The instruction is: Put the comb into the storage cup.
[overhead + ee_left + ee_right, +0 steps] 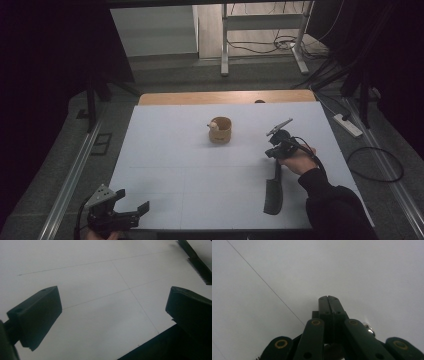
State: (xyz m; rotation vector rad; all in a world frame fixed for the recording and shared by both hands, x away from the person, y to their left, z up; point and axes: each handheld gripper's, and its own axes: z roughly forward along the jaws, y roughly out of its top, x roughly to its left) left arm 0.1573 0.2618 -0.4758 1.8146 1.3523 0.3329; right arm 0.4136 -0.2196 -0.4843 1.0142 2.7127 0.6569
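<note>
High view: your left gripper point(131, 201) sits at the near left corner of the white worktop point(200, 170), jaws spread wide, holding nothing. Your right gripper point(276, 150) hovers right of centre, at the far end of the black comb point(274, 192), which lies flat, running toward you. A small wooden cup point(220, 130) stands well apart, farther back.

Left gripper view: jaws wide apart over bare worktop; comb point(197, 263) at upper right.

Right gripper view: jaws pressed together with nothing visible between them.
</note>
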